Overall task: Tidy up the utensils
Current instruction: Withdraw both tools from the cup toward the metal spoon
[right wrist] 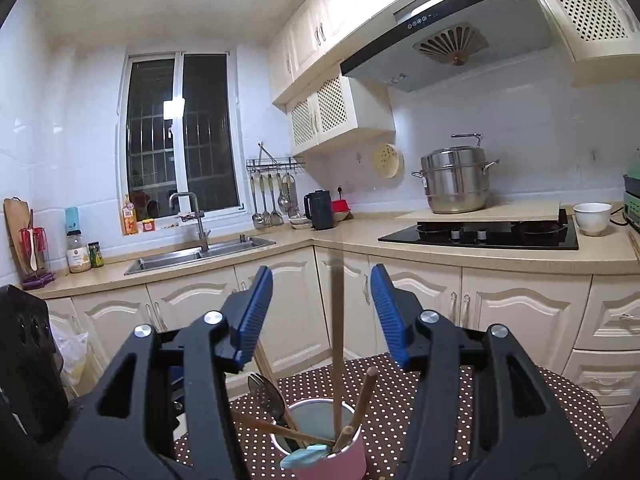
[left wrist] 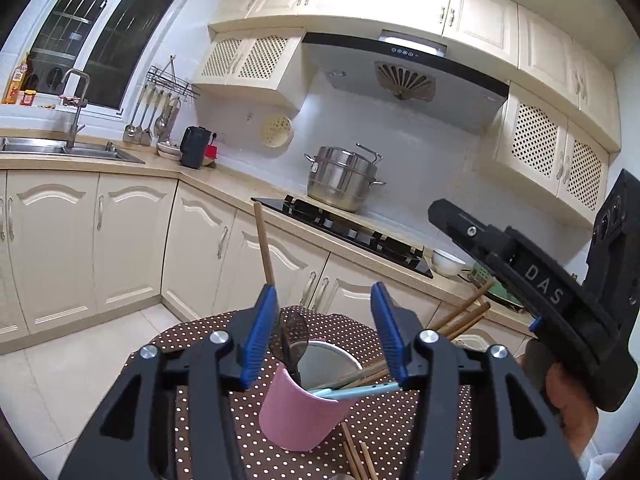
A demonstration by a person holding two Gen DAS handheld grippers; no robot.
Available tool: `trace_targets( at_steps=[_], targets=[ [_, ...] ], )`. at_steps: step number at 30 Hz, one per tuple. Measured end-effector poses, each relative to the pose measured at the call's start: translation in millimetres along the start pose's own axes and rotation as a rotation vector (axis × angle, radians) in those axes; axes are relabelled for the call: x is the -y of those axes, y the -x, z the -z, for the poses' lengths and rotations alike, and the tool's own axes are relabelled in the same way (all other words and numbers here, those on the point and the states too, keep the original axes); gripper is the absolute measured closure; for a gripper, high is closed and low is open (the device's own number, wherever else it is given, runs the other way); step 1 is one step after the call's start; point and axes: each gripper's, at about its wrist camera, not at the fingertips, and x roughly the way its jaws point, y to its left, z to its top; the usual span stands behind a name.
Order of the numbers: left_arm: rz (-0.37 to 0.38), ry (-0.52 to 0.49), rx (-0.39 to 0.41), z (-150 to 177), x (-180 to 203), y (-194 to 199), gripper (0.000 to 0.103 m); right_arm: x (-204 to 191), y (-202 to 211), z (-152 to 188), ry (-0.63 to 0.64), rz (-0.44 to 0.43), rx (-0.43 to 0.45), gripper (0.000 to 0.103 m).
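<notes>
A pink utensil cup (left wrist: 298, 416) stands on the brown polka-dot tablecloth (left wrist: 200, 332); it also shows in the right wrist view (right wrist: 336, 462). It holds several wooden chopsticks (right wrist: 338, 344), a metal spoon (right wrist: 266, 394) and a light-blue handle (left wrist: 356, 391). My left gripper (left wrist: 324, 332) is open just above and behind the cup, with one chopstick (left wrist: 264, 244) standing up beside its left finger. My right gripper (right wrist: 322, 314) is open above the cup, a blurred upright chopstick between its fingers untouched. The right gripper's body (left wrist: 552, 292) shows at right in the left wrist view.
More chopsticks (left wrist: 356, 458) lie on the cloth in front of the cup. Behind the table run cream cabinets, a counter with a sink (right wrist: 192, 258), a black hob (right wrist: 480, 236), a steel pot (right wrist: 454, 180) and a white bowl (right wrist: 592, 218).
</notes>
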Motion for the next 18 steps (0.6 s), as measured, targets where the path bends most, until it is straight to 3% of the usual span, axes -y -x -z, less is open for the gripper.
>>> trace_targets(
  at_steps=[10, 18],
  targets=[
    [-0.024, -0.030, 0.002, -6, 13, 28, 0.051, -8, 29, -9, 0.004, 0.034, 0.008, 0.048],
    [-0.051, -0.064, -0.077, 4, 25, 46, 0.050, -4, 67, -6, -0.004, 0.092, -0.008, 0.044]
  ],
)
